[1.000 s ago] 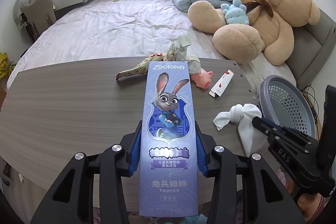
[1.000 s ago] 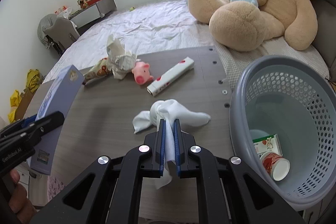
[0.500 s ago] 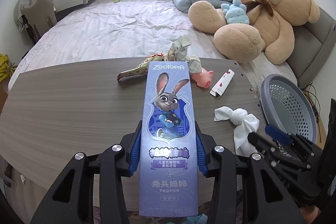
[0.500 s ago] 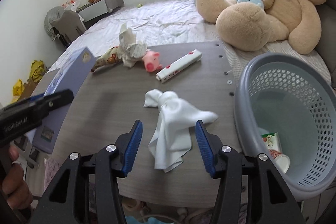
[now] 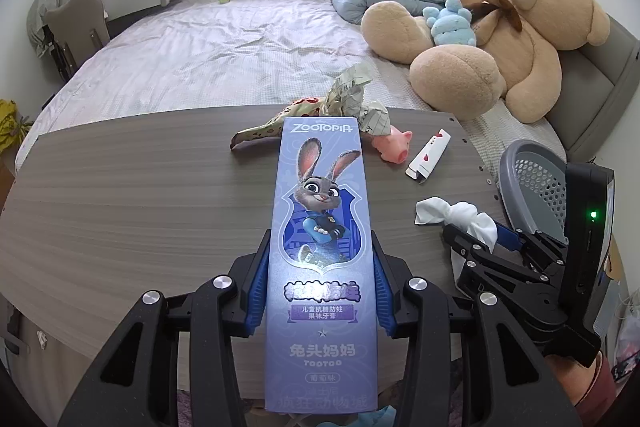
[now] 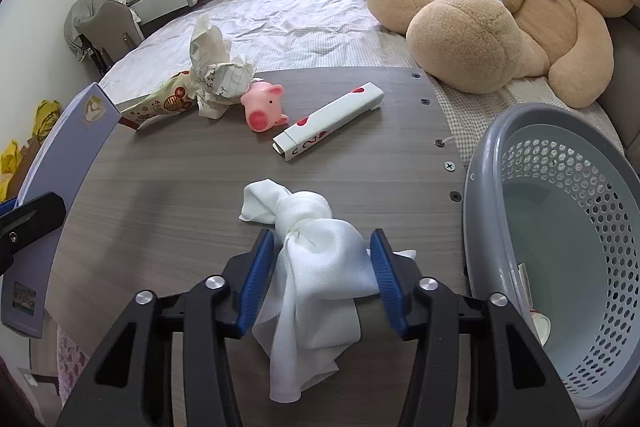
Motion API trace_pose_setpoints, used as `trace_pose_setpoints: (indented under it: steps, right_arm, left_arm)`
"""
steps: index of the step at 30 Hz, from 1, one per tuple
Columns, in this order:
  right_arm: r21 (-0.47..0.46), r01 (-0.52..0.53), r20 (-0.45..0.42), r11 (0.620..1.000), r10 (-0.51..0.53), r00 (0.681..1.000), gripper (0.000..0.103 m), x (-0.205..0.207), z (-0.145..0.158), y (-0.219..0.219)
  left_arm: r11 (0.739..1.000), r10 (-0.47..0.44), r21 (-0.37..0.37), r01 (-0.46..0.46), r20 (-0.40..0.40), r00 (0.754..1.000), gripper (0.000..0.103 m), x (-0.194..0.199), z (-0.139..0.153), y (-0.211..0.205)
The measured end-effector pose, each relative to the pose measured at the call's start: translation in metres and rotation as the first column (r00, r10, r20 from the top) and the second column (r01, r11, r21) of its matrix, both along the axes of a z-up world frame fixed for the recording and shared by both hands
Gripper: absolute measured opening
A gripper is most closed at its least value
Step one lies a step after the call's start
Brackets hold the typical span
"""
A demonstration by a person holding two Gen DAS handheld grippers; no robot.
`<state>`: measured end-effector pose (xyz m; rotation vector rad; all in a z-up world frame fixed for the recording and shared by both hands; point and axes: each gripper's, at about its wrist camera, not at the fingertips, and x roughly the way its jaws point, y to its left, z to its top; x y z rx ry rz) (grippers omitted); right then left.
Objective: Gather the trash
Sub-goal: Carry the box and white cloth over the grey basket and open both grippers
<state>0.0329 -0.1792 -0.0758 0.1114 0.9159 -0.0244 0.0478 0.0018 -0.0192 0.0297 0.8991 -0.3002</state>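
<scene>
While the left gripper [image 5: 320, 287] stays clamped on the toothpaste box [image 5: 322, 227], its long axis running away over the table [image 5: 120, 207], the white cloth [image 5: 460, 217] lies to its right.

Right view: right gripper [image 6: 322, 279] half open, jaws just narrowing around the cloth, pads not pressing; basket [image 6: 500, 155] right.

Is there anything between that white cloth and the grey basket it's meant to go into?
Nothing visible. The white cloth lies on the table between the right tongs' open pads, and only bare tabletop separates it from the basket beside it.
</scene>
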Motion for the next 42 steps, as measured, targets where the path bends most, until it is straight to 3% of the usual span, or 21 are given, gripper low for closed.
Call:
trace_pose_setpoints:
  steps: [4,16,27,33,42]
  right_arm:
    - [-0.025,-0.013,0.001,1.000,0.013,1.000,0.025,0.002,0.000,0.005]
    - [0.046,-0.004,0.051,0.999,0.002,0.999,0.024,-0.015,0.022,-0.004]
    - [0.083,0.057,0.143,0.995,-0.068,0.987,0.024,-0.050,0.054,-0.043]
    - [0.092,0.156,0.165,0.983,-0.170,0.972,0.024,-0.069,0.059,-0.093]
    - [0.114,0.343,0.154,0.932,-0.358,0.921,0.024,-0.096,0.051,-0.186]
  left_arm:
    - [1.000,-0.004,-0.001,0.004,-0.003,1.000,0.043,-0.001,-0.001,-0.002]
    - [1.000,-0.029,0.011,0.029,-0.004,1.000,0.043,-0.004,-0.001,-0.013]
    - [0.989,-0.142,0.050,0.142,0.002,0.990,0.043,-0.011,0.004,-0.071]
    - [0.966,-0.252,0.068,0.251,0.005,0.968,0.043,-0.013,0.006,-0.128]
    - [0.901,-0.433,0.043,0.432,0.021,0.901,0.043,-0.016,0.009,-0.227]
